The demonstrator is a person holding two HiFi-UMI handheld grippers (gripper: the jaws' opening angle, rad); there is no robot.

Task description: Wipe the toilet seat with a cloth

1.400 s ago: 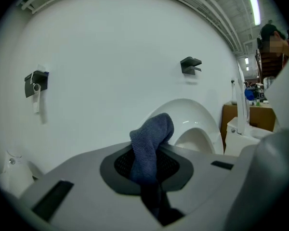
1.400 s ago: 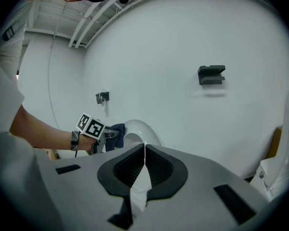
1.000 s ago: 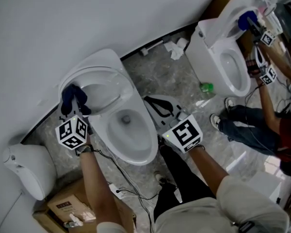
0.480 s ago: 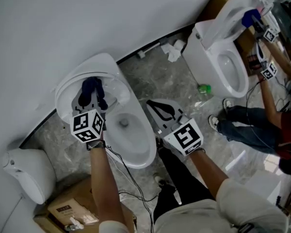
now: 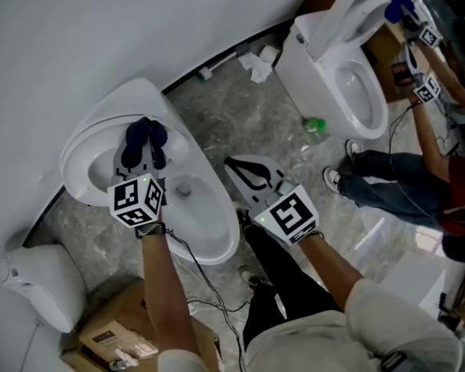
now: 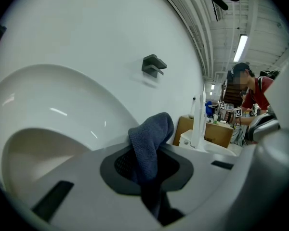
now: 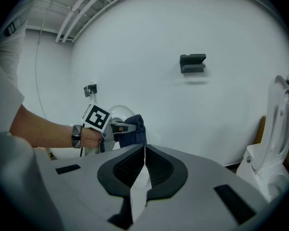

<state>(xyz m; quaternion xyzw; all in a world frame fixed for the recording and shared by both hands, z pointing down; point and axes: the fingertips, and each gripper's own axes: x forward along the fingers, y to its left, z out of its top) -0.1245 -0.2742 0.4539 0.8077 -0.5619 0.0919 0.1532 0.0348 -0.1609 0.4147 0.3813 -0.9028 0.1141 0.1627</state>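
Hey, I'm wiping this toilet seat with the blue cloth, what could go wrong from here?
The cloth is pinched in the left gripper with most of it bunched beyond the jaws; hard rubbing might pull it loose into the open bowl. The cable from that wrist trails close by the bowl's rim and could snag or get dirty.

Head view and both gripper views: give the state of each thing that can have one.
Left gripper: shut on the cloth.
Cloth: bunched, sticking up out of the left jaws.
Right gripper: shut, nothing between the jaws.
Near toilet: lid up, bowl open.
Far toilet: lid up, bowl open.
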